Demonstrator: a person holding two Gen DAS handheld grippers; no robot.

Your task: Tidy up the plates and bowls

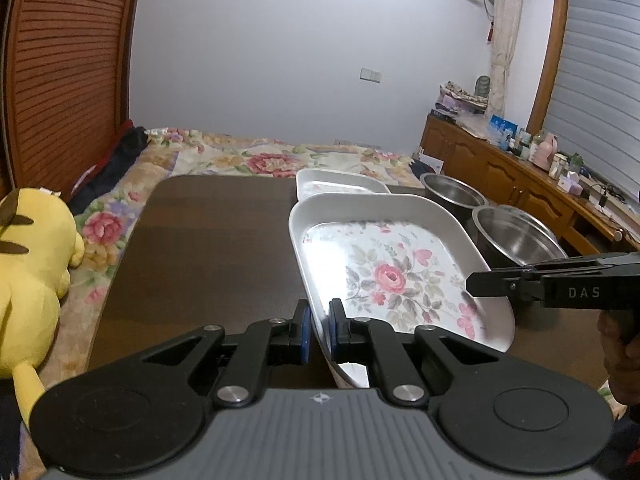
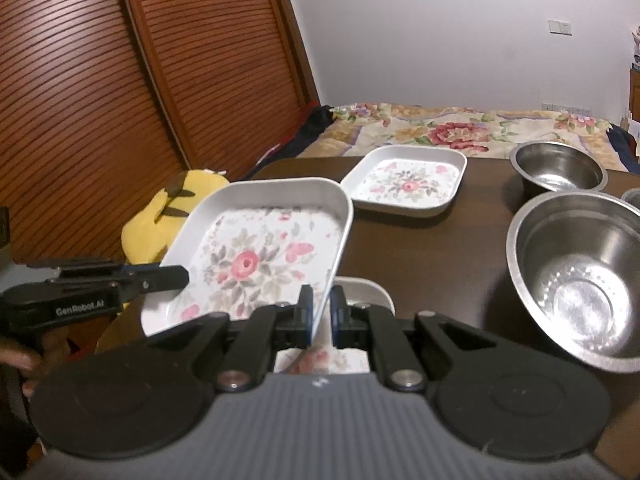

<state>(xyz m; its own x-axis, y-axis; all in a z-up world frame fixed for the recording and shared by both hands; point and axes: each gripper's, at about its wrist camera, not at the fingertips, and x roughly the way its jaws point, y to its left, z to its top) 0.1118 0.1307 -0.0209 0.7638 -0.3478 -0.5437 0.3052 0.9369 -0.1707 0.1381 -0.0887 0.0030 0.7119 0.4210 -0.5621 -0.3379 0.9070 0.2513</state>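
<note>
While the left gripper clamps the flowered plate's rim at its 7 o'clock edge, bare table lies toward 10 o'clock. From the right wrist, the right gripper pinches that tilted plate's 5 o'clock rim; a second plate sits at 1 o'clock, bowls at 3.

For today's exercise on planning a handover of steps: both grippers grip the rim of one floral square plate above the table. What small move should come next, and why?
Probably carry the lifted floral plate forward and lower it onto the far floral plate. The left gripper and right gripper are both shut on its rim, it hangs tilted, and the matching plate sits uncovered on the table, apart from the steel bowls.
</note>
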